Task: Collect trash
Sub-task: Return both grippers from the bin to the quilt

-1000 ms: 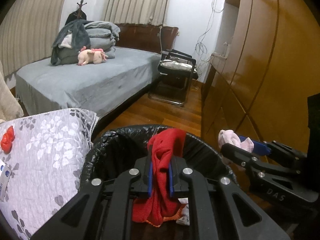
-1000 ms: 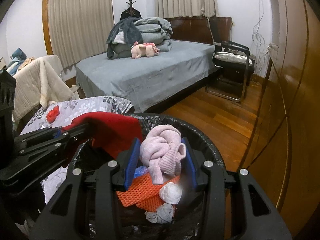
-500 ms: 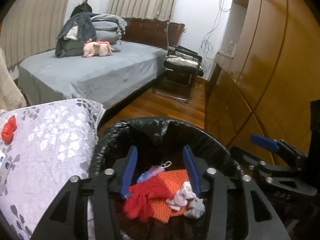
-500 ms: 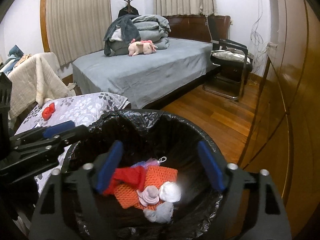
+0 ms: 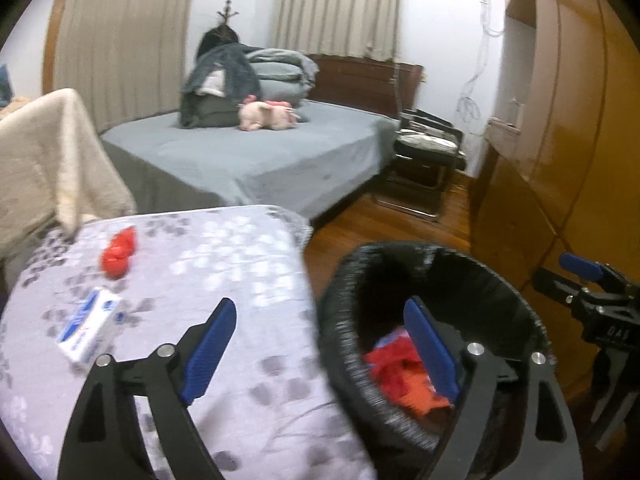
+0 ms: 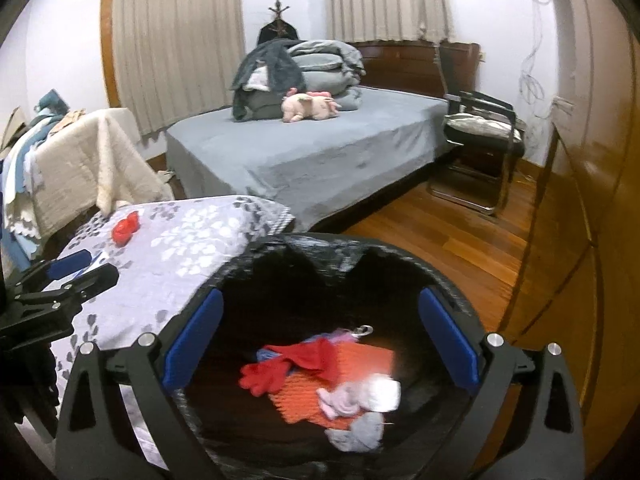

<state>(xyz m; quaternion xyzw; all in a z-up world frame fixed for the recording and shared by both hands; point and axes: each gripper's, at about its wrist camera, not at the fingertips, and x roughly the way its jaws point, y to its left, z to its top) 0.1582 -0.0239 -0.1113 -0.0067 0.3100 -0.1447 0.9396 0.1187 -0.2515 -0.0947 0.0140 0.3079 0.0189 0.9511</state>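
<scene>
A black-lined trash bin (image 6: 328,248) (image 5: 344,288) stands beside a floral-covered table (image 5: 224,256) (image 6: 192,240). Inside lie a red glove (image 6: 272,372), an orange mesh piece (image 6: 304,400), a pink sock (image 6: 340,400) and white and grey wads. My right gripper (image 6: 320,340) hangs over the bin, jaws still opening and wide apart, nothing between them. My left gripper (image 5: 320,352) straddles the table edge and the bin rim, jaws opening, holding nothing. On the table rest a red crumpled item (image 5: 118,254) (image 6: 125,229) and a blue-and-white box (image 5: 88,330).
A grey bed (image 6: 312,152) with folded blankets and a pink plush toy (image 6: 308,106) fills the back. A folding chair (image 6: 484,132) stands right of it, by a wooden wardrobe (image 6: 592,200). A cream blanket (image 5: 48,160) drapes furniture on the left. Wooden floor (image 6: 440,232) lies between.
Both grippers opened; the red glove and the pink sock dropped into the bin. The left gripper then swung left, so the table fills more of its view.
</scene>
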